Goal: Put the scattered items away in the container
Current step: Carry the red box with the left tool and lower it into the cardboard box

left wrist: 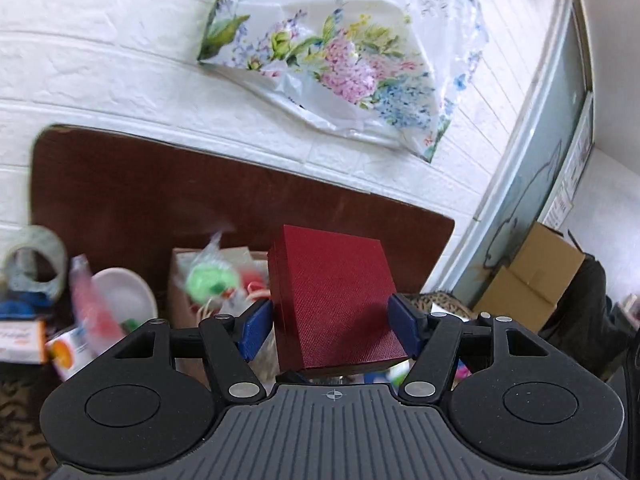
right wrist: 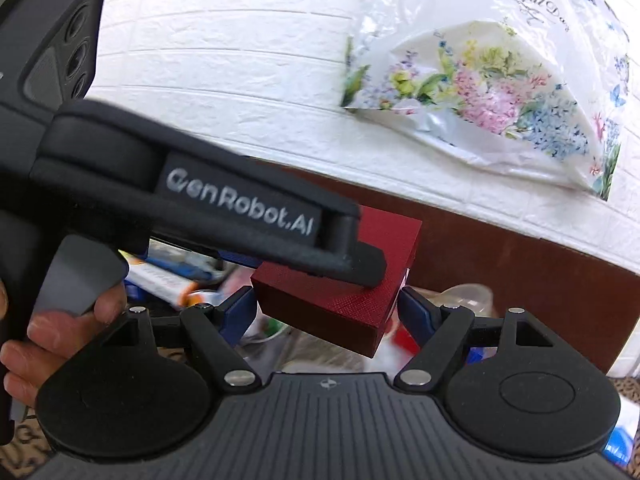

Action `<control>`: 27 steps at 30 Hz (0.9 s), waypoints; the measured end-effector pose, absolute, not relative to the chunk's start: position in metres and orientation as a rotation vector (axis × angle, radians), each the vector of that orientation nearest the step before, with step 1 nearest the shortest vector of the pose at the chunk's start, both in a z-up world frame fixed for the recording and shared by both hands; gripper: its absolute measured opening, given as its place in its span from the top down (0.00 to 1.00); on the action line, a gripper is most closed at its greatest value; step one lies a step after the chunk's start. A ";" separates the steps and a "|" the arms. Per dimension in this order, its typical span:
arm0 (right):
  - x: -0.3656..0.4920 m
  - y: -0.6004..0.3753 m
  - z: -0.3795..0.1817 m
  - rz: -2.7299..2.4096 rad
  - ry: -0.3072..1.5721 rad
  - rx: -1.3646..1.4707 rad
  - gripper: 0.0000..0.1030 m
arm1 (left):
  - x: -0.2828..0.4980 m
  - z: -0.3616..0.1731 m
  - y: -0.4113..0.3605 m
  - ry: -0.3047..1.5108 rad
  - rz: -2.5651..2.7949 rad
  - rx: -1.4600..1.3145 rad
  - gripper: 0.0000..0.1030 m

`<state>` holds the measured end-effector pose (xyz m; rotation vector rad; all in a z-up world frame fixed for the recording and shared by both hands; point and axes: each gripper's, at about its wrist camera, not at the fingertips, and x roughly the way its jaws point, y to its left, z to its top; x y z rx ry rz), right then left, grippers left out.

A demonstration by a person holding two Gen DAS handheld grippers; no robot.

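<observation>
2 hand-held grippers share 1 red box [left wrist: 334, 300]. In the left wrist view, the left hand-held gripper [left wrist: 332, 326] has its blue pads [left wrist: 256, 328] pressed on both sides of the box, jaws about half open, so the box is clamped and lifted above the clutter at lower centre of the frame. In the right wrist view, the same red box [right wrist: 340, 304] sits at centre, tilted, between the blue pads [right wrist: 240, 312] of the right hand-held gripper [right wrist: 326, 312]. These jaws stand fairly wide; the right pad seems to touch the box's end, while at the left pad I cannot tell if there is contact. The black arm of the left hand-held gripper crosses the upper left of that frame and lies over the box's top, with 1 hand [right wrist: 52, 340] gripping its handle at lower left.

Below the box, on the brown surface [left wrist: 160, 200], things are blurred: 1 tape roll [left wrist: 36, 260] at the left edge, 1 white bowl [left wrist: 124, 292], and 1 open cardboard box [left wrist: 184, 280] holding a bag with something green. 1 flowered plastic bag [left wrist: 344, 68] hangs on the white wall in the upper part of both frames.
</observation>
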<state>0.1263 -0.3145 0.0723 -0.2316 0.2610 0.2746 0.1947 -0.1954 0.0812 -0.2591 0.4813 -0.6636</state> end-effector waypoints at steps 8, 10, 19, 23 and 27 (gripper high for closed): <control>0.194 -0.337 0.066 0.268 0.348 -0.229 0.22 | 0.271 0.059 -0.223 0.568 -0.661 -0.297 0.27; 0.207 -0.340 0.061 0.267 0.365 -0.229 0.22 | 0.286 0.053 -0.227 0.583 -0.660 -0.300 0.27; 0.221 -0.341 0.040 0.260 0.375 -0.272 0.06 | 0.309 0.039 -0.216 0.636 -0.619 -0.368 0.02; 0.206 -0.343 0.039 0.248 0.361 -0.251 0.06 | 0.291 0.039 -0.213 0.629 -0.643 -0.304 0.01; 0.194 -0.345 0.043 0.235 0.366 -0.226 0.04 | 0.276 0.040 -0.215 0.612 -0.645 -0.259 0.01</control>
